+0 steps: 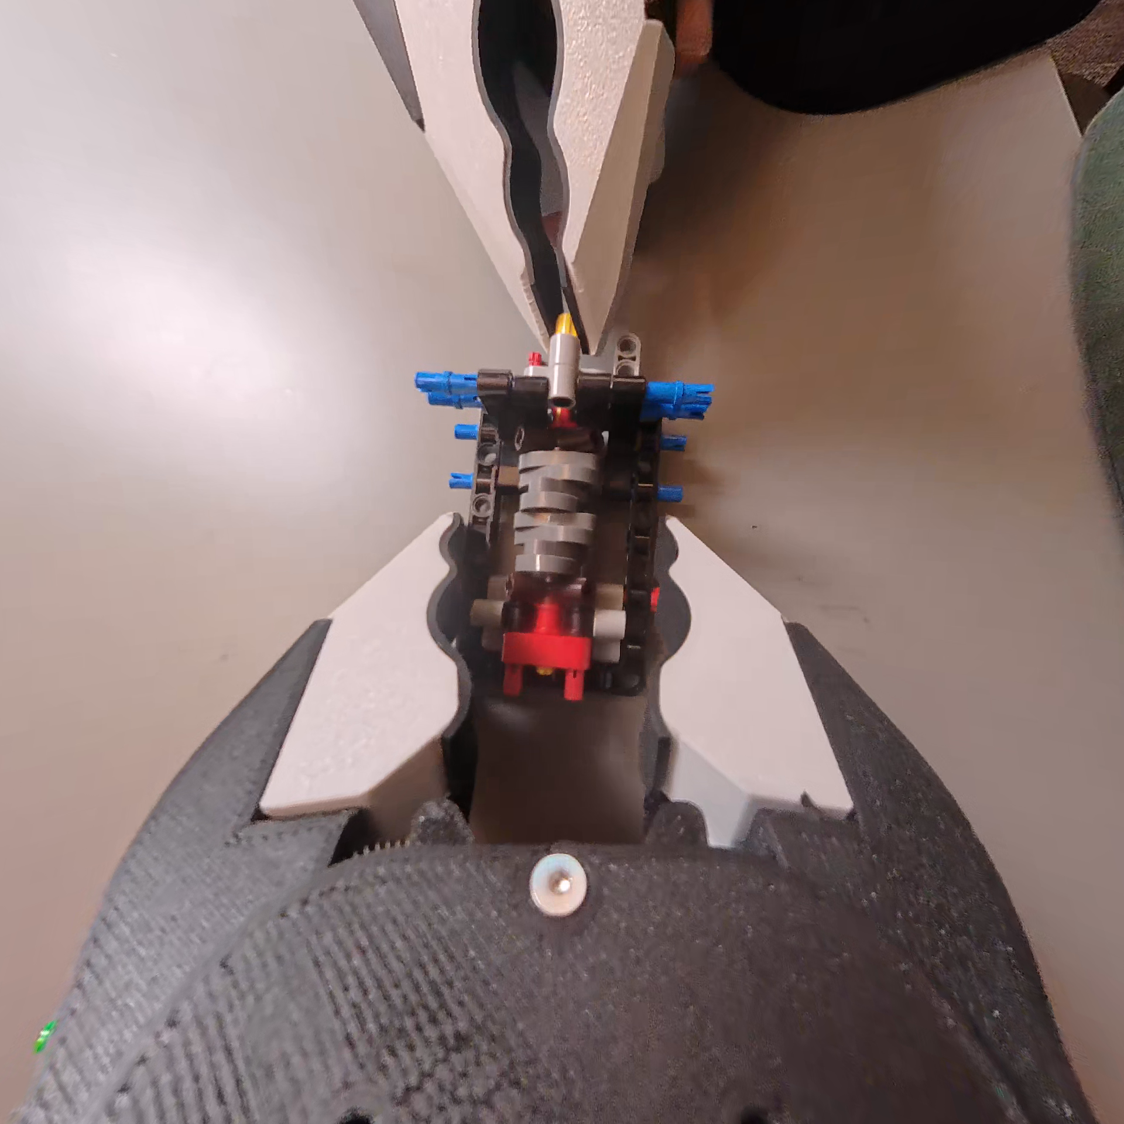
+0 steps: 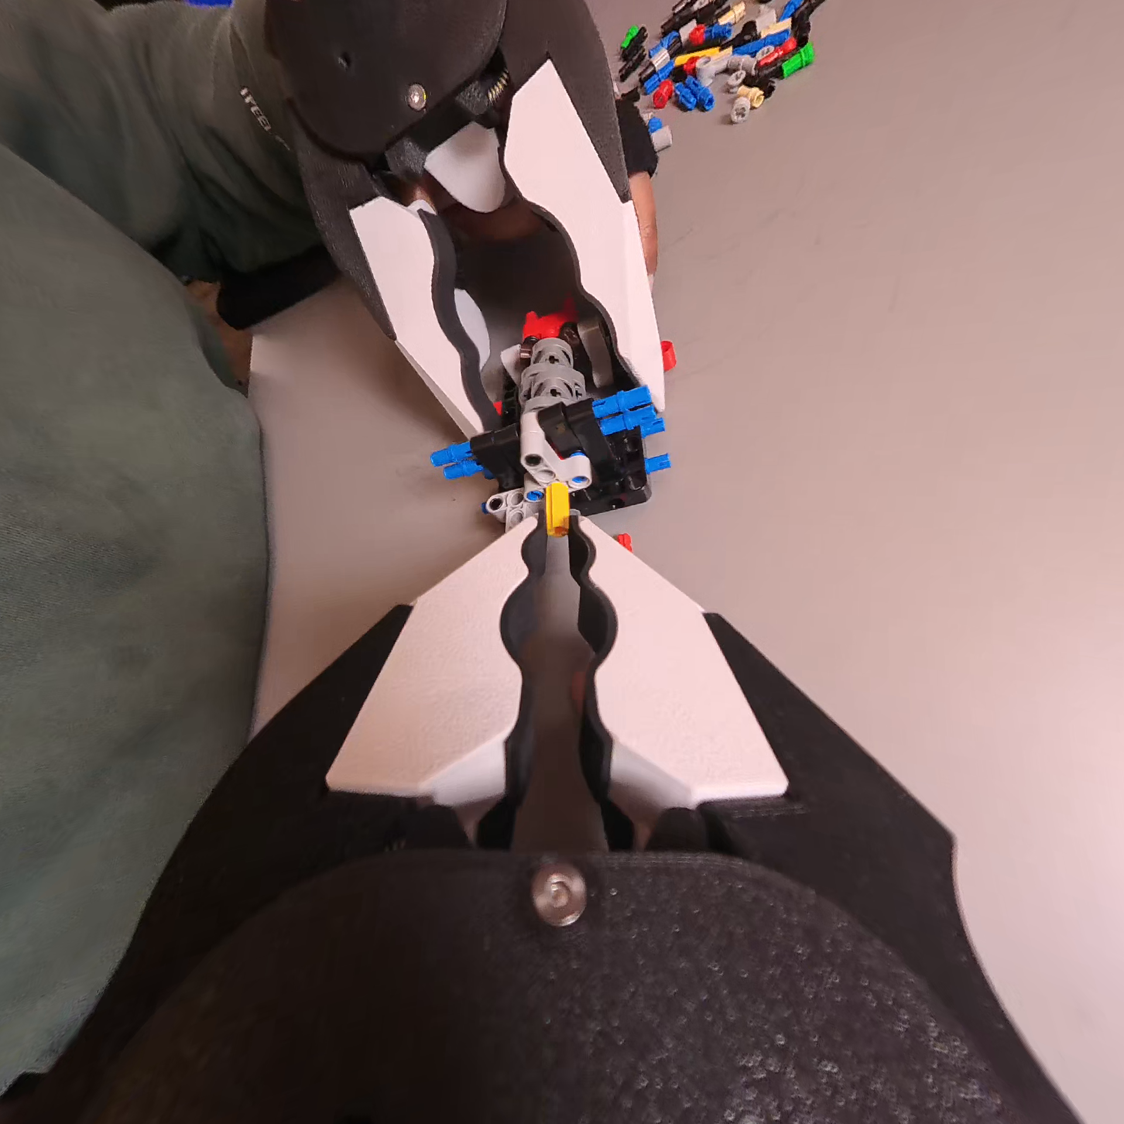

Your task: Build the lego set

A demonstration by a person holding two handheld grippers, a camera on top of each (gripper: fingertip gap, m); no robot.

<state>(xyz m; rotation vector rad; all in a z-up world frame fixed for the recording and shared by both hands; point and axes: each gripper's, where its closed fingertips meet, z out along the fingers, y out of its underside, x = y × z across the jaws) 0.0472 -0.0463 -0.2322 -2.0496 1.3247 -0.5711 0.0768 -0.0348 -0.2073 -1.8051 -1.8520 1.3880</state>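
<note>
Left tongs clamp the black-framed lego assembly with blue pins on the grey table. Right tongs pinch a small yellow peg at its end.

Black frame, blue pins, yellow axle, white fingers.

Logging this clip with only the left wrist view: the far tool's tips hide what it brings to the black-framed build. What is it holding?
Observer: The right tool pinches a short yellow piece at its very tips, right against the light grey connector on the end of the Lego assembly that the left tool grips.
Operator: Any spare parts left? I see only bare table.
Observer: Yes. A pile of loose pieces in mixed colours lies on the table, beyond the left tool.
</note>
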